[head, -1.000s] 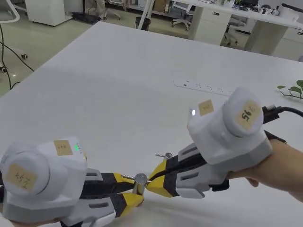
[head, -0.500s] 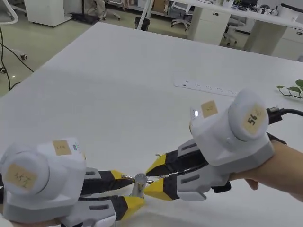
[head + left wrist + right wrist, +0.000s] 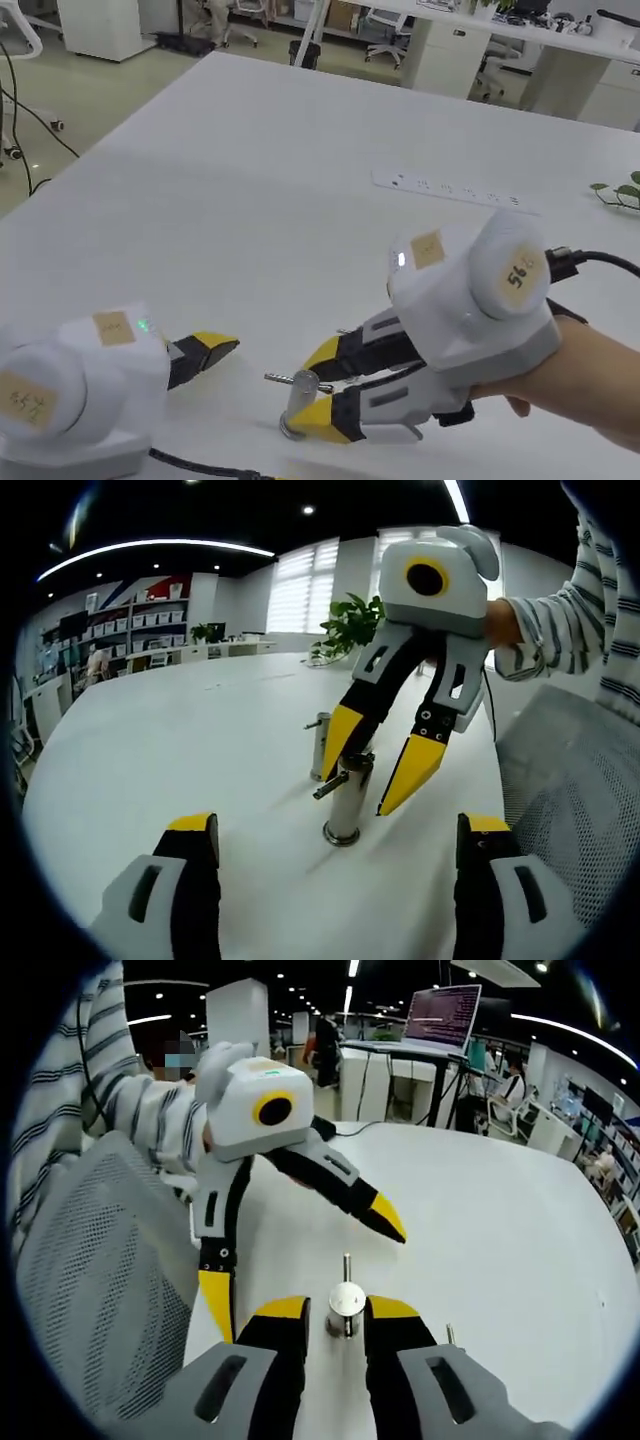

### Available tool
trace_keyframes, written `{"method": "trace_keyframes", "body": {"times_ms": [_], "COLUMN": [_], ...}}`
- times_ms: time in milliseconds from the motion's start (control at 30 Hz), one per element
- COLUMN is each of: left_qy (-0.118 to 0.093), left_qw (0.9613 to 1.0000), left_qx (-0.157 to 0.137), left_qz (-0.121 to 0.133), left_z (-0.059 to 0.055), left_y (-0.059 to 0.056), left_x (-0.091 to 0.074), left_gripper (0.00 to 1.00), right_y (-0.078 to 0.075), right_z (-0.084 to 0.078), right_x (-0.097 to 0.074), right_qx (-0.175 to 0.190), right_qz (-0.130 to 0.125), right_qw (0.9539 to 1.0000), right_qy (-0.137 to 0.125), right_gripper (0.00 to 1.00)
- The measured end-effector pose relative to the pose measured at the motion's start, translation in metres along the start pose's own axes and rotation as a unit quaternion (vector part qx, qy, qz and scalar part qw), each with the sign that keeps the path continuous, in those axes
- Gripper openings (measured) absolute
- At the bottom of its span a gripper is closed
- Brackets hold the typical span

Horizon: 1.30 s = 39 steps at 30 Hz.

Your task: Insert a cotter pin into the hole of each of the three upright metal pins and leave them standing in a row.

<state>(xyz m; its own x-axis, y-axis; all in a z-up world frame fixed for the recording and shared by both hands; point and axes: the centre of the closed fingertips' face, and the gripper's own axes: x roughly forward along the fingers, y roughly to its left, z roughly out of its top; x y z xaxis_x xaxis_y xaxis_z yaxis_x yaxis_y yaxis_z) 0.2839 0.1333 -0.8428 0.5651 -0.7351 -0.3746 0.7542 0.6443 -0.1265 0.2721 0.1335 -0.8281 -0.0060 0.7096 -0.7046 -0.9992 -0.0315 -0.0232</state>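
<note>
Between the parted jaws of the right hand-held gripper (image 3: 318, 387), a smooth steel pin (image 3: 297, 400) is standing upright on the matte white surface (image 3: 300, 180). A thin cotter pin (image 3: 278, 378) is crossing its head horizontally. The left hand-held gripper (image 3: 300, 1268), jaws wide apart, is hanging farther off.

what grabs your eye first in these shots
The right gripper sits low in the head view, its yellow-tipped jaws open on either side of an upright metal pin that has a thin cotter pin poking out of its side. The left gripper hangs open to the left, apart from the pin, above a wide white table.
</note>
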Motion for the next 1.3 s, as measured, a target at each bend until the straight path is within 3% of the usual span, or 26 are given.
{"method": "trace_keyframes", "body": {"times_ms": [300, 400, 667, 933, 1167, 1300], "left_qy": [0.015, 0.009, 0.010, 0.012, 0.026, 0.027], "left_qw": [0.9998, 0.9991, 0.9993, 0.9995, 0.9996, 0.9994], "left_qx": [-0.008, -0.040, -0.030, -0.023, -0.008, -0.020], "left_qz": [0.009, 0.016, 0.019, 0.016, 0.009, 0.008], "left_z": [-0.007, -0.007, -0.001, 0.006, 0.008, 0.007], "left_y": [0.004, 0.006, 0.006, 0.004, 0.004, 0.008], "left_x": [-0.002, -0.003, -0.006, -0.008, -0.006, -0.006], "left_gripper": [0.99, 0.97, 0.95, 0.96, 0.96, 0.96], "right_y": [-0.006, -0.006, -0.003, 0.000, 0.002, 0.001], "right_z": [0.001, 0.002, -0.001, -0.013, -0.046, -0.065], "right_x": [0.003, 0.003, -0.001, -0.036, -0.071, -0.091], "right_qx": [-0.015, -0.001, -0.015, -0.015, 0.008, 0.009], "right_qz": [-0.013, -0.016, -0.008, -0.011, -0.019, -0.031], "right_qw": [0.9998, 0.9998, 0.9998, 0.9996, 0.9997, 0.9995], "right_qy": [-0.008, -0.014, -0.006, -0.021, -0.015, -0.006], "right_gripper": [0.15, 0.14, 0.12, 0.12, 0.12, 0.12]}}
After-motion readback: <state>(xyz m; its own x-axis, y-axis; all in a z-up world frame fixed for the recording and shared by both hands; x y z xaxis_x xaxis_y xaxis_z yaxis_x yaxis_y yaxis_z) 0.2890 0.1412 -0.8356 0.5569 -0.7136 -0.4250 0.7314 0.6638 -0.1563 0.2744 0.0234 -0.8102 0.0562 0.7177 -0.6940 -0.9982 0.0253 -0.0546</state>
